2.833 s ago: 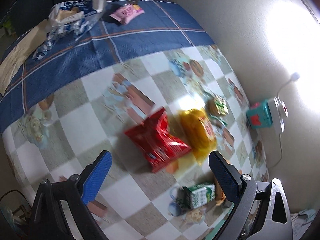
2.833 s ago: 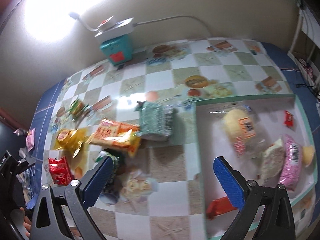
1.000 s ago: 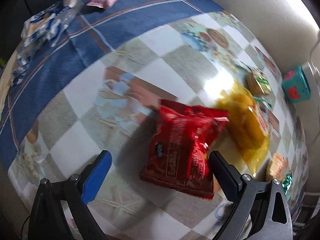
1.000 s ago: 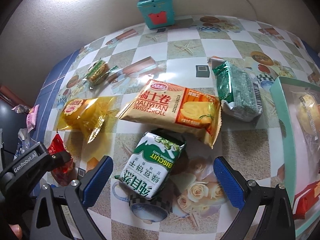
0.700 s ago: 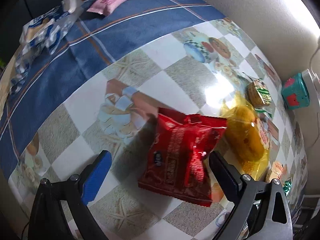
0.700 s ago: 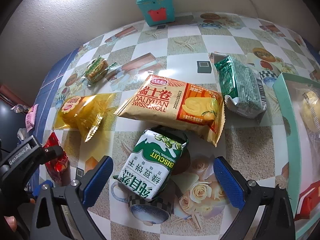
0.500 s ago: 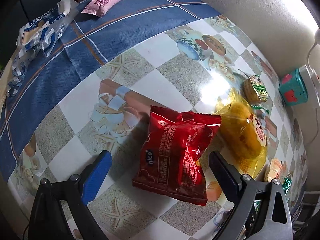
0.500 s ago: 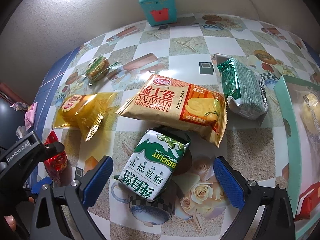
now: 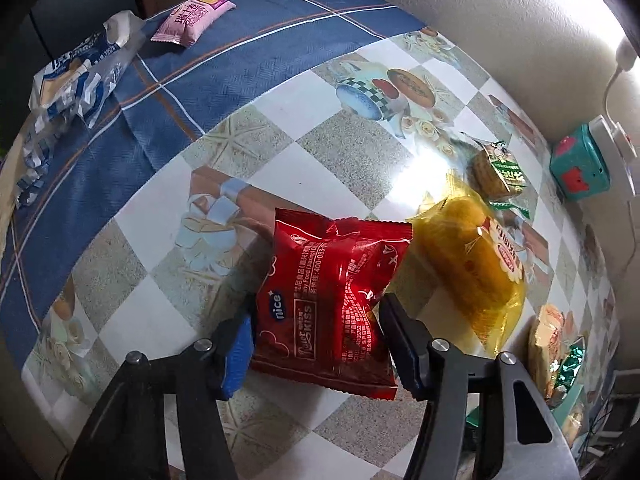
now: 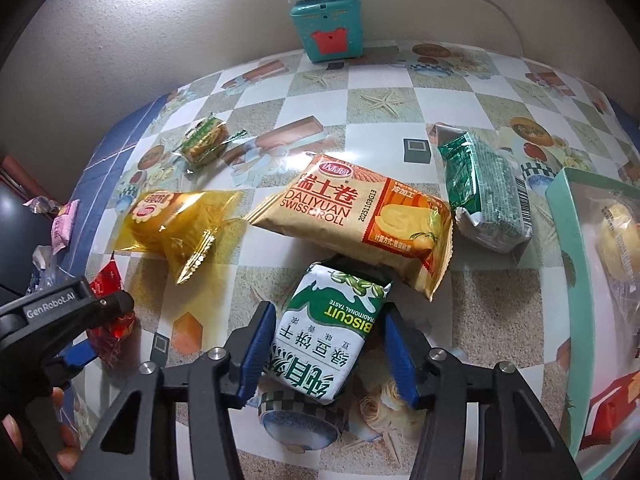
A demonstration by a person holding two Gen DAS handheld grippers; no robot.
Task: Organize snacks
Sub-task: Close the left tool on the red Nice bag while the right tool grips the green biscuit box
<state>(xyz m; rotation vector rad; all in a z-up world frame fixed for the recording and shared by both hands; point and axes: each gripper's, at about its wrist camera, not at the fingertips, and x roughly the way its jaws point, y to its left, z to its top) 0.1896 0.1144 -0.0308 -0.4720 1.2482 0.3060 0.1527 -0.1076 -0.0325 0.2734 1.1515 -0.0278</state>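
Two snack packs are gripped at once — one in each pair of tongs, low over the patterned worktop [image 10: 400, 92].

The left tongs [image 9: 316, 344] are closed narrow on a glossy red foil packet [image 9: 332, 300], marked "nice" and "KISS", with small white print and a crimped top edge; it is seen beside a yellow cake pack [image 9: 472, 264]. The right tongs [image 10: 328, 352] are pinched on a green-and-white biscuit pack [image 10: 332, 340], on which "BISCUIT" and "TRADITIONAL TASTE" are read upside down above large Chinese characters. Just beyond it a tan pack is labelled "DALIYUAN SWISS ROLL" [image 10: 356, 216] and dated 20251103G13 — a dark green foil pack [image 10: 484, 196] lies to its right, near a mint-rimmed tray [image 10: 560, 248].
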